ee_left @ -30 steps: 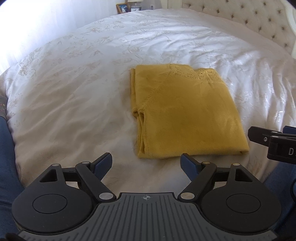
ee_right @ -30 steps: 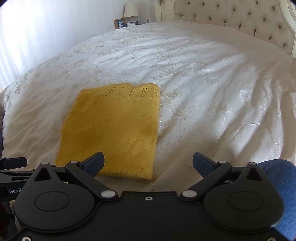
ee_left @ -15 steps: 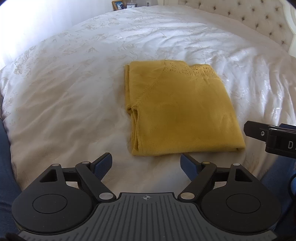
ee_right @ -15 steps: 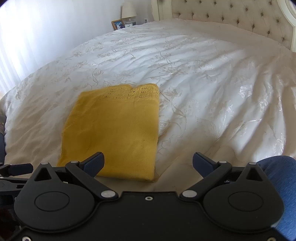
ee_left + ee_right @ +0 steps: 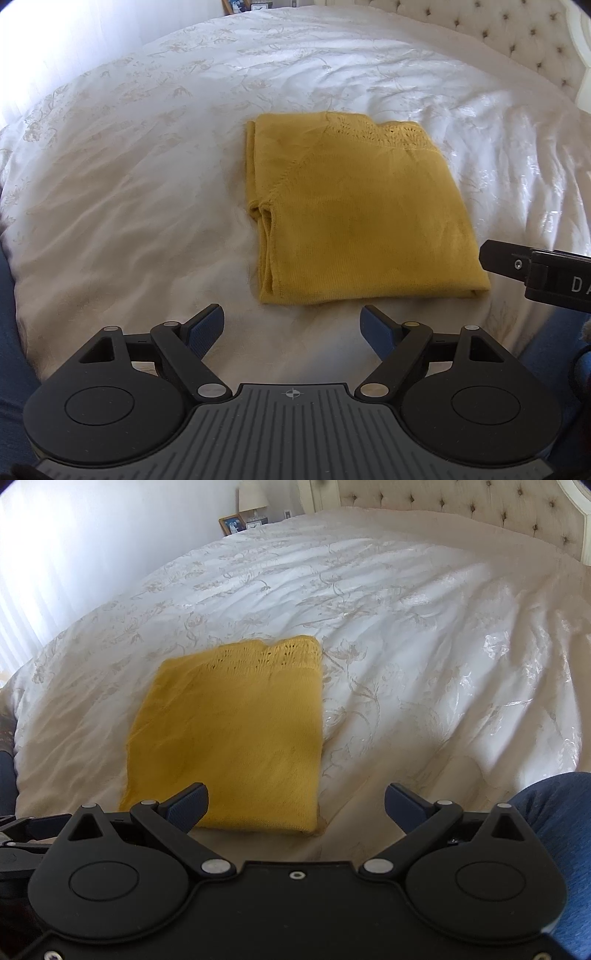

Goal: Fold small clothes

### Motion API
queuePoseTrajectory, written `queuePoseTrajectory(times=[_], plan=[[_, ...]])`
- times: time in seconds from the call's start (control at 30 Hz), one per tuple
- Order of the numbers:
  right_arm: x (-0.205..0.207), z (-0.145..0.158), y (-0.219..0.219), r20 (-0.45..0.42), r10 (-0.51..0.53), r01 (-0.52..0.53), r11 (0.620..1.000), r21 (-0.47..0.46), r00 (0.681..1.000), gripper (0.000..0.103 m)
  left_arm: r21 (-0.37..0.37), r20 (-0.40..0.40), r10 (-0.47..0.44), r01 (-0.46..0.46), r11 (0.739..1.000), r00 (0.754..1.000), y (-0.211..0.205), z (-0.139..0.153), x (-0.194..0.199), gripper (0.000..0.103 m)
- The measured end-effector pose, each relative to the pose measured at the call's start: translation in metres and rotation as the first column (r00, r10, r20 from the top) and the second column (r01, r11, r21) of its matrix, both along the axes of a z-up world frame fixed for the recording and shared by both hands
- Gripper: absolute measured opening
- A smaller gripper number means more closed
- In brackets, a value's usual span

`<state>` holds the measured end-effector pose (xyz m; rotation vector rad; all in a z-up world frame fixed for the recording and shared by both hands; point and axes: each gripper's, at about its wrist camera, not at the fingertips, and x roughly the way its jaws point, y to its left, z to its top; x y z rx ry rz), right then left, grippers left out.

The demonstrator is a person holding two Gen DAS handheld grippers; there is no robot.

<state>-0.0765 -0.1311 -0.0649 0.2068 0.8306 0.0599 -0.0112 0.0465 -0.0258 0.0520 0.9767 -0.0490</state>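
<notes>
A yellow knit garment (image 5: 354, 214) lies folded into a flat rectangle on the white bedspread (image 5: 129, 166); it also shows in the right wrist view (image 5: 229, 738). My left gripper (image 5: 293, 326) is open and empty, just short of the garment's near edge. My right gripper (image 5: 295, 805) is open and empty, over the garment's near right corner, its left finger above the cloth. Part of the right gripper's body (image 5: 539, 273) shows at the right edge of the left wrist view.
A tufted cream headboard (image 5: 461, 509) stands at the far end of the bed. A nightstand with a photo frame (image 5: 231, 524) and lamp (image 5: 253, 496) is at the back left. Blue-jeaned legs (image 5: 554, 819) flank the bed's near edge.
Both grippers have drawn back and risen slightly from the garment, which now sits a little farther off in both views. The garment itself has not moved. Both stay open.
</notes>
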Motion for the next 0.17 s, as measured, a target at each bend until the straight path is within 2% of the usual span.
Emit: queuePoseTrajectory(times=[0.17], plan=[[0.0004, -0.0009, 0.0001, -0.005, -0.004, 0.004, 1.0, 0.008, 1.0, 0.101, 0.0, -0.002, -0.003, 0.003, 1.0, 1.0, -0.0015, -0.0011, 0.0006, 0.08]])
